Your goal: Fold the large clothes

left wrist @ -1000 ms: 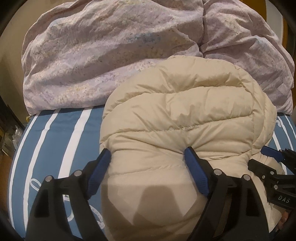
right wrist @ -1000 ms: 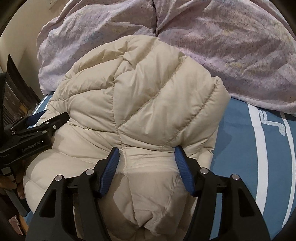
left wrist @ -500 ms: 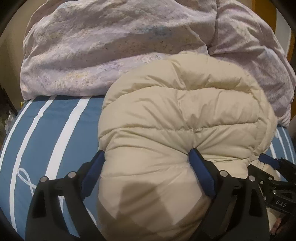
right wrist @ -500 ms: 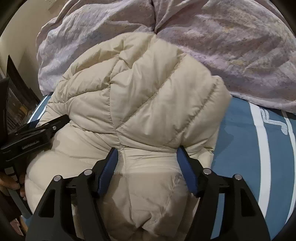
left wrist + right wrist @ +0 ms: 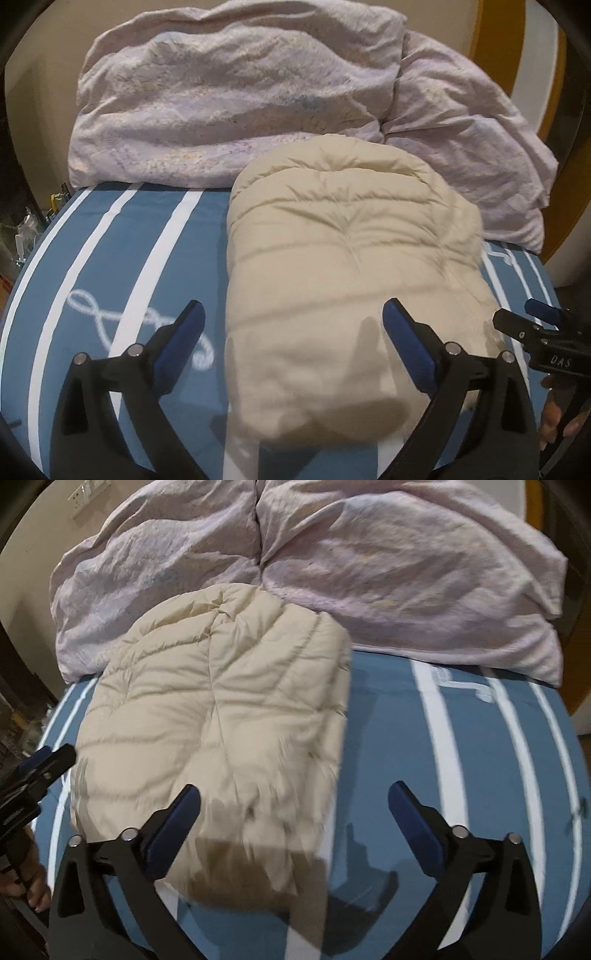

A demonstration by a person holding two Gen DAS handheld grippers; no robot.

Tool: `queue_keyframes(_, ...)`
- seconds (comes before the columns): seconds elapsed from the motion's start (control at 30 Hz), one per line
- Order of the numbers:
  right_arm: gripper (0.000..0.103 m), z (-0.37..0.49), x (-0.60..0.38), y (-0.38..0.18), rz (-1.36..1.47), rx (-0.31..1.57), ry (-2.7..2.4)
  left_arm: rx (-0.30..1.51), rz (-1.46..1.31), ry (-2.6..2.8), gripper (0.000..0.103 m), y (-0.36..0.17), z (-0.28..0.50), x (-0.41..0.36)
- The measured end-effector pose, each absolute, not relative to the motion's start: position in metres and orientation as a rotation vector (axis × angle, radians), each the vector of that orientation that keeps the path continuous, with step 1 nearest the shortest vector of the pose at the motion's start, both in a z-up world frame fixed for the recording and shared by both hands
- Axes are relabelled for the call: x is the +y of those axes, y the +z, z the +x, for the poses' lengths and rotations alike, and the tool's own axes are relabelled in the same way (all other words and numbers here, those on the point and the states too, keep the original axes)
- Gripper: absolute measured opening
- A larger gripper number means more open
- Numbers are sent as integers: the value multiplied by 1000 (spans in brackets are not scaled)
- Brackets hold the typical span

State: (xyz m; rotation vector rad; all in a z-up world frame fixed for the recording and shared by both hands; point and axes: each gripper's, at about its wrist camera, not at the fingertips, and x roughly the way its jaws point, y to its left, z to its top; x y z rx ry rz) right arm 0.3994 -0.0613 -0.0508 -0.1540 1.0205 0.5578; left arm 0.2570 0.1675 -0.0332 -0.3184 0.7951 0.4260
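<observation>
A cream puffer jacket (image 5: 343,266) lies folded in a thick bundle on the blue striped bed sheet (image 5: 122,258). It also shows in the right wrist view (image 5: 221,716). My left gripper (image 5: 291,332) is open and empty, its jaws apart above the jacket's near end. My right gripper (image 5: 295,814) is open and empty, above the jacket's right edge and the sheet (image 5: 461,757). The right gripper also shows at the right edge of the left wrist view (image 5: 543,325), and the left gripper at the left edge of the right wrist view (image 5: 33,775).
A crumpled lilac duvet (image 5: 258,96) is heaped along the far side of the bed, touching the jacket's far end; it also shows in the right wrist view (image 5: 369,554). The bed's left edge drops to cluttered floor (image 5: 26,229).
Both grippers have opened wide and let go of the jacket. They have pulled back and up, and the jacket has dropped flat onto the sheet.
</observation>
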Motion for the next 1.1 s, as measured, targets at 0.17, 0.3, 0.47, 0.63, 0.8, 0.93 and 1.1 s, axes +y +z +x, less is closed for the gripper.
queue_keyframes(0.17,102,361,-82,-36,-125,1027,564,793,-345,414,99,-21,215,150)
queue_keyframes(0.3,102,333,-95,-33,-87,1065,576,798,-366,401,100,-15,186,136)
queue_keyframes(0.47,102,299,-107,-27,-70,1078,591,797,-370,373,100,-6,151,117)
queue_keyframes(0.63,102,273,-114,-17,-63,1063,604,795,-369,350,100,1,126,105)
queue_keyframes(0.8,102,250,-119,-6,-58,1039,616,789,-373,324,100,8,106,96)
queue_keyframes(0.93,102,235,-120,-2,-50,1037,628,785,-388,305,100,11,92,92)
queue_keyframes(1.1,102,222,-121,2,-53,1040,636,787,-407,287,100,11,78,89)
